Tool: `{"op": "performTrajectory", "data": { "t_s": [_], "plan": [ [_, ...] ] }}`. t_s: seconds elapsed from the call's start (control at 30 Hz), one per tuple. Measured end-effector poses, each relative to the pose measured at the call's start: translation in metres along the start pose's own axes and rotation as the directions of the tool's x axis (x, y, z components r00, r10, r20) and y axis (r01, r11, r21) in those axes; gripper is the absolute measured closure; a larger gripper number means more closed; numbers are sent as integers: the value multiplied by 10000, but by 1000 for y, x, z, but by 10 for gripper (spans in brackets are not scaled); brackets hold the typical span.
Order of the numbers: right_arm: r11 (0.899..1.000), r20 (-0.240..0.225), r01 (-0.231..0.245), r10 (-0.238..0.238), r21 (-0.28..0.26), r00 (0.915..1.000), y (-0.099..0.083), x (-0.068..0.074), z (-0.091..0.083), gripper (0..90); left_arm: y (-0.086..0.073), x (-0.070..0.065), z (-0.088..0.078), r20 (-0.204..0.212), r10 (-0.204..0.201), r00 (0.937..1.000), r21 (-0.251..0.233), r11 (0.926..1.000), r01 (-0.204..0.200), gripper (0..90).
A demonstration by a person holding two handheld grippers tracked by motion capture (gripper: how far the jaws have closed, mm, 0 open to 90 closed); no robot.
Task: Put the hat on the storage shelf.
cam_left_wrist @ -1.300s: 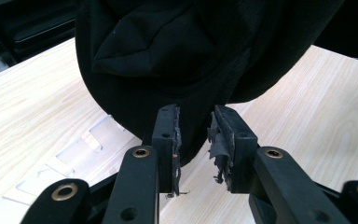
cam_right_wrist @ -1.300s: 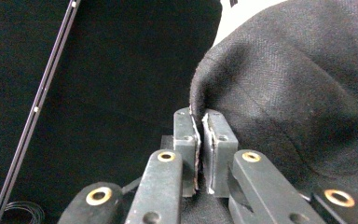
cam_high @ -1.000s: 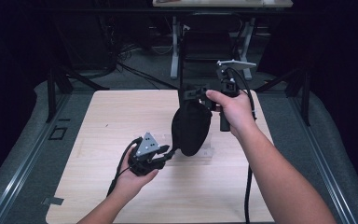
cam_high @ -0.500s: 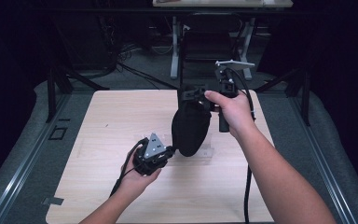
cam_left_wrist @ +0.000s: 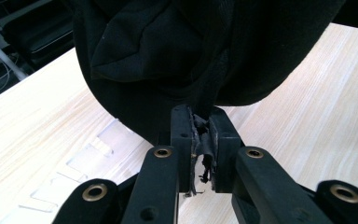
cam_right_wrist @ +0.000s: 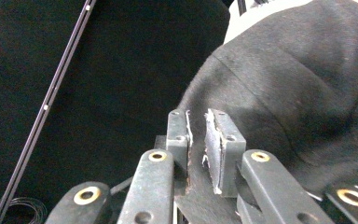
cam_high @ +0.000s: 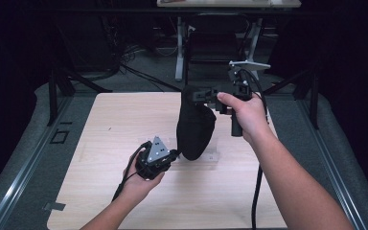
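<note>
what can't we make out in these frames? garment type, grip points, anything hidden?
- Black cloth item, high view: its folds merge into one dark shape, so what it is cannot be told.
- Right gripper, high view: its tips are lost black against the cloth.
- Left gripper, left gripper view: the cloth's upper part is cut off by the top edge.
- Table, high view: the hanging cloth hides whether its lowest end touches the wood.

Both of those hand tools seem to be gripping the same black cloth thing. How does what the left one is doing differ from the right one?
The right gripper is held high and pinches the top of the black fabric item; the left gripper sits low, near the wooden table, and pinches its bottom. In the left gripper view the jaws clamp a thin strap or seam; in the right gripper view a flatter fold of cloth lies between the jaws. Both are shut on the same item.
</note>
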State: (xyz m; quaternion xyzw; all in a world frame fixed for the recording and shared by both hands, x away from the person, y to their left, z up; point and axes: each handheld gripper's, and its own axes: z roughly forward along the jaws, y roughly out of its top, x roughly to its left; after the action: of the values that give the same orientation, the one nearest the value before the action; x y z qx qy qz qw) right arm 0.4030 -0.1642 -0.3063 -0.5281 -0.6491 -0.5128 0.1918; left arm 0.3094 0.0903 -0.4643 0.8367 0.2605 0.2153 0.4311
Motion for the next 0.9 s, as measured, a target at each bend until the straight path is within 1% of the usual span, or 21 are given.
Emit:
{"op": "performTrajectory", "data": {
  "t_s": [0.13,0.3,0.5,0.57,0.67,0.77,0.8,0.9],
  "plan": [
    [10000,26,29,-29,-5,10000,-1,0,-1,791,-1,0,-1,-62,174,9998,74,9998,-173,837],
    [10000,40,26,-26,18,10000,-1,0,-2,789,-3,2,-2,-48,133,9999,26,9999,-133,840],
    [10000,75,35,-35,6,10000,-1,0,-2,785,-7,7,-4,-66,40,10000,14,10000,-40,847],
    [10000,127,45,-45,19,9999,-1,0,-3,784,-9,8,-5,-87,-108,9999,-38,9999,108,848],
    [10000,209,71,-71,-4,9998,-1,-1,-5,779,-12,11,-6,-115,-158,9998,14,9999,158,851],
    [10000,193,26,-24,-66,9998,-1,-2,-7,774,-16,14,-7,-75,-293,9995,62,9996,293,851],
    [9999,124,-49,50,-98,9999,-1,-3,-8,762,-18,15,-7,-81,-275,9996,112,9996,276,852],
    [9999,153,-33,35,-144,9999,-1,-4,-10,759,-23,19,-8,-69,-378,9993,201,9991,380,851]
  ]
}}
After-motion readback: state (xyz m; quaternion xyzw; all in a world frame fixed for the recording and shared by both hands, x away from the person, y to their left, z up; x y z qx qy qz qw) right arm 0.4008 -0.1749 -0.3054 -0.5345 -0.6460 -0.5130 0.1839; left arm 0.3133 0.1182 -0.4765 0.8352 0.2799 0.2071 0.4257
